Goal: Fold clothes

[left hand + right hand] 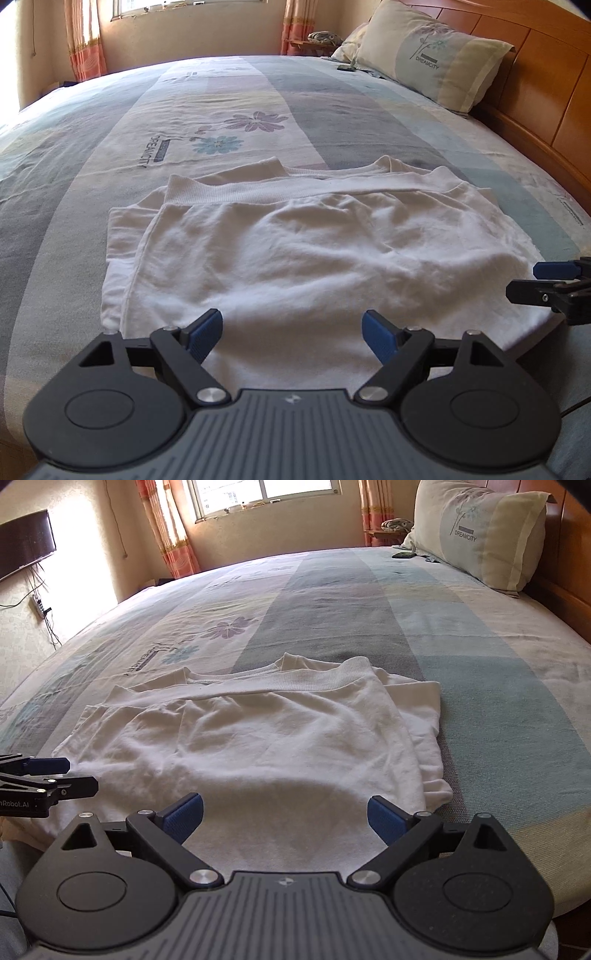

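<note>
A white sweatshirt [295, 243] lies folded on the bed, its ribbed hem turned toward the far side. My left gripper [293, 334] hovers over its near edge, open, with nothing between the blue pads. The right gripper [554, 284] shows at the right edge of the left wrist view, beside the garment's corner. In the right wrist view the same sweatshirt [266, 734] fills the middle, and my right gripper [286, 818] stands open above its near edge, empty. The left gripper [48, 775] pokes in from the left there.
The bed [92, 166] carries a striped, flowered cover. A pillow [436, 62] leans on the wooden headboard [546, 92] at the far right. A small dark phone [403, 555] lies near the pillow. Curtains [173, 535], a window and a wall screen [26, 542] stand beyond.
</note>
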Tool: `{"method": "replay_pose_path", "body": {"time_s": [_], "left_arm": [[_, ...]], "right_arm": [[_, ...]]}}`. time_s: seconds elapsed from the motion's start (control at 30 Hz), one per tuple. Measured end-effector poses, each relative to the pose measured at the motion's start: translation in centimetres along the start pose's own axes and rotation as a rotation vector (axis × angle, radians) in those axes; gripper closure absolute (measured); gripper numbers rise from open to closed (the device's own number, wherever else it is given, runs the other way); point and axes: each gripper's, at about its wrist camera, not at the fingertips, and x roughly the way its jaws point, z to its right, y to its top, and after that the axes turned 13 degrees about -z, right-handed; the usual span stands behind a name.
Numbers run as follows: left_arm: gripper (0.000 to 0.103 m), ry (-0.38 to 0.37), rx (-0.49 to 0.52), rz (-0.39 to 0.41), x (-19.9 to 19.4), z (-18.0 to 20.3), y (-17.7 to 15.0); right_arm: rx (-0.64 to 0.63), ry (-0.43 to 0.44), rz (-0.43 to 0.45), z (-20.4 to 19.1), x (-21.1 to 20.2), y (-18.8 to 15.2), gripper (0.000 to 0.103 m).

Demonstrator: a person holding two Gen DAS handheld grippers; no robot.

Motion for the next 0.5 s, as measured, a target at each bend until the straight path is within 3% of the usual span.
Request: {"method": "replay_pose_path", "body": {"time_s": [0.23, 0.37, 0.5], "left_arm": [[0.020, -0.008, -0.020, -0.034, -0.6, -1.3, -1.7], [0.020, -0.001, -0.026, -0.018, -1.1, -1.1, -1.2], [0.020, -0.037, -0.040, 0.000, -1.3, -0.7, -0.7]], "right_arm": [[0.017, -0.010, -0.058, 0.7, 0.5, -2.8, 0.004], [0.004, 0.033, 0.000, 0.7, -1.1, -2.4, 0.005], [-0.023, 0.036, 0.106, 1.2, -1.4, 0.5, 0.004]]}}
